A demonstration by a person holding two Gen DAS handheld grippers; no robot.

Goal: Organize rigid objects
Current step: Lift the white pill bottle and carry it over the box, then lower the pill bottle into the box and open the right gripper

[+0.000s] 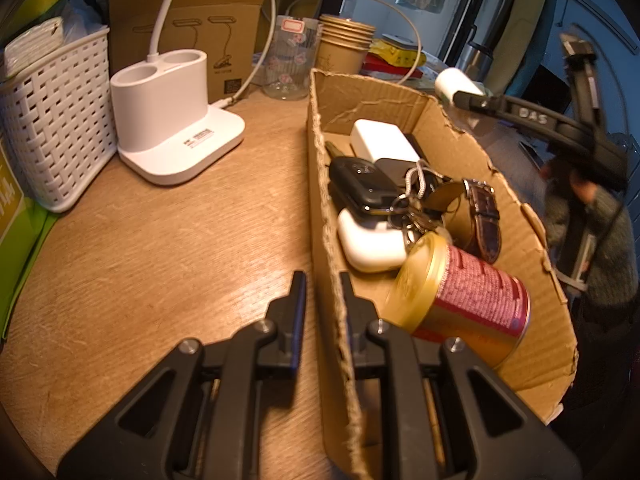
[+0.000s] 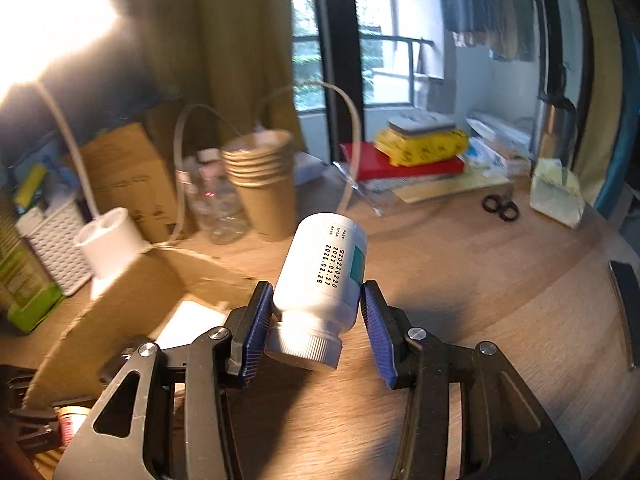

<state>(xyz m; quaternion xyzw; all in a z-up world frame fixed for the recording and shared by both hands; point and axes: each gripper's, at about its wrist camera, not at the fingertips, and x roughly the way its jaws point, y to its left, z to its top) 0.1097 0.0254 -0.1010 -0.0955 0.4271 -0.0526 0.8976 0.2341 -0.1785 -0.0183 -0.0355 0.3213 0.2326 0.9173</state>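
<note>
left wrist view
left gripper [image 1: 322,280]: fingers nearly together, pinching near wall of cardboard box [image 1: 516,216], one finger outside, one inside
box contents: red-and-gold can [image 1: 464,300] on its side at near end; white earbud case [image 1: 372,244] beside it; black car key [image 1: 362,186] with key ring lying on the case; brown-strap watch [image 1: 482,216] by the right wall; white charger block [image 1: 382,142] at far end
box place: on wooden table [image 1: 168,248], right of white lamp base [image 1: 172,120]
table left edge: white woven basket [image 1: 56,128]
behind box: stack of paper cups [image 1: 344,46], clear plastic bottle [image 1: 290,60]
right gripper [image 1: 464,98]: seen side-on above the box's far right corner, carrying white pill bottle [image 1: 456,82]

right wrist view
right gripper [image 2: 318,312]: blue pads pinching white pill bottle [image 2: 322,276], cap toward camera, base tilted up and away
pill bottle place: in the air above the table, box [image 2: 120,300] low left, blurred
table far right: black scissors [image 2: 500,206]
back: paper cups [image 2: 260,176], red book with yellow pack [image 2: 420,146] on top
</note>
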